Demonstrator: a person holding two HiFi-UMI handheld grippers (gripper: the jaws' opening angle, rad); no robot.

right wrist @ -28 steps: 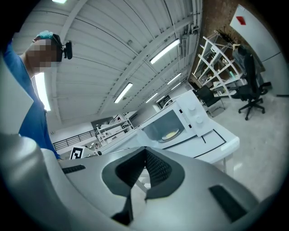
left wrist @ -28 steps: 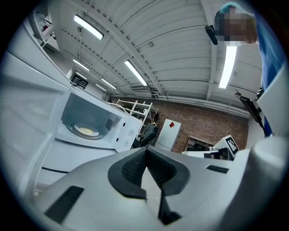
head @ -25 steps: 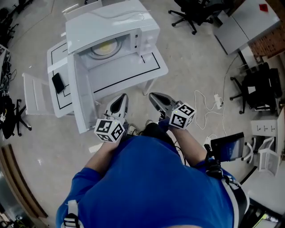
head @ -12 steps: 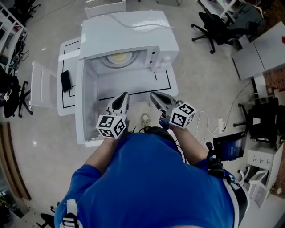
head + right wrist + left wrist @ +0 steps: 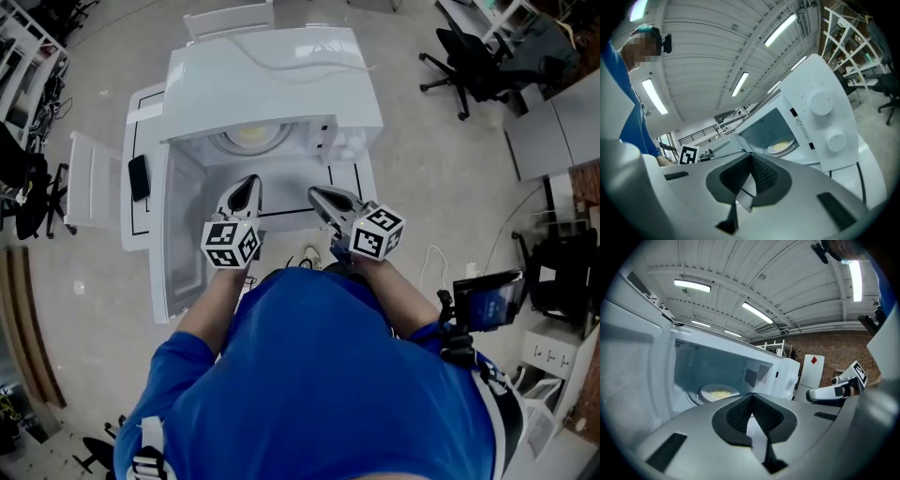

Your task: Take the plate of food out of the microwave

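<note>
Inside microwave (image 5: pixel 272 84), plate (image 5: pixel 707 390) half hidden, food (image 5: pixel 721 393) perhaps rice; left gripper (image 5: pixel 246 183), right gripper (image 5: pixel 314 193) pressed together, empty

I see the microwave (image 5: pixel 272 84) in the upper middle of the frame, standing on a table (image 5: pixel 141 225). Its door (image 5: pixel 183 234) swings out toward the lower left. The plate of food (image 5: pixel 251 139) lies inside the cavity. A phone (image 5: pixel 139 177) lies on the table, left of the microwave. The left gripper (image 5: pixel 246 180) and right gripper (image 5: pixel 314 192) sit side by side just below the opening.
</note>
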